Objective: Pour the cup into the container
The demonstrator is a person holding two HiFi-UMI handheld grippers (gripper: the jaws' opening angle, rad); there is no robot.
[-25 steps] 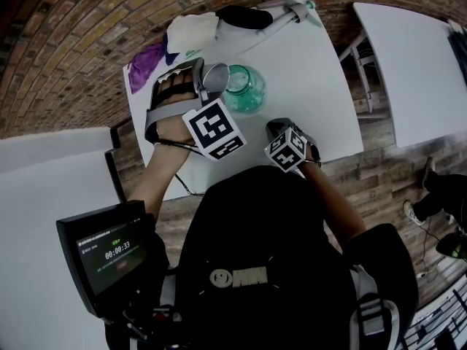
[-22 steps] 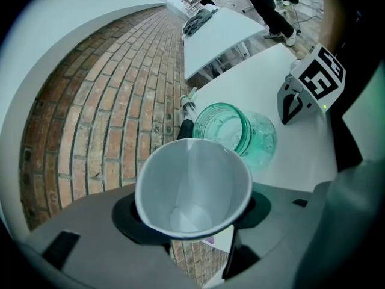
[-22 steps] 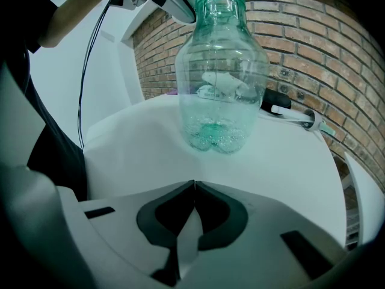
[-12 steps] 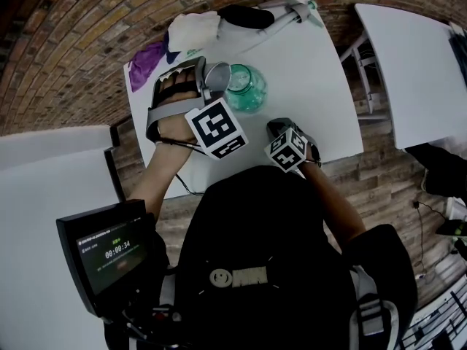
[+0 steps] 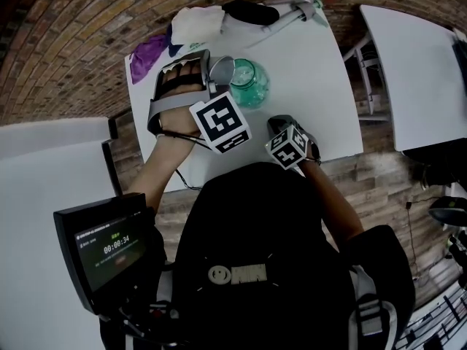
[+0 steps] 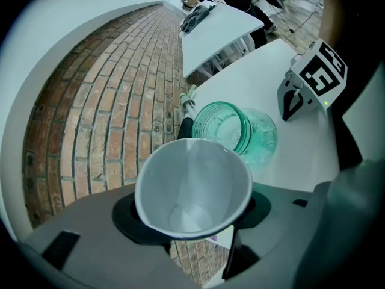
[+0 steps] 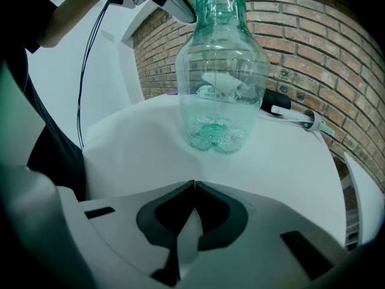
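Observation:
A white paper cup (image 6: 192, 188) sits between the jaws of my left gripper (image 6: 192, 211), which is shut on it. The cup's mouth faces the camera and only its white bottom shows inside. Just beyond the cup stands the clear green bottle (image 6: 240, 132), upright on the white table (image 5: 314, 71). In the head view the cup (image 5: 221, 70) is right beside the bottle's mouth (image 5: 250, 84), on its left. My right gripper (image 7: 194, 185) is shut with nothing in it and hovers low over the table. It stands a short way in front of the bottle (image 7: 219, 71).
A purple cloth (image 5: 148, 52), a white cloth (image 5: 195, 22), a black object (image 5: 252, 12) and a long pen-like tool (image 7: 298, 118) lie along the table's far edge. Another white table (image 5: 416, 71) stands to the right. The floor is brick.
Neither gripper has moved. The head view has shifted slightly.

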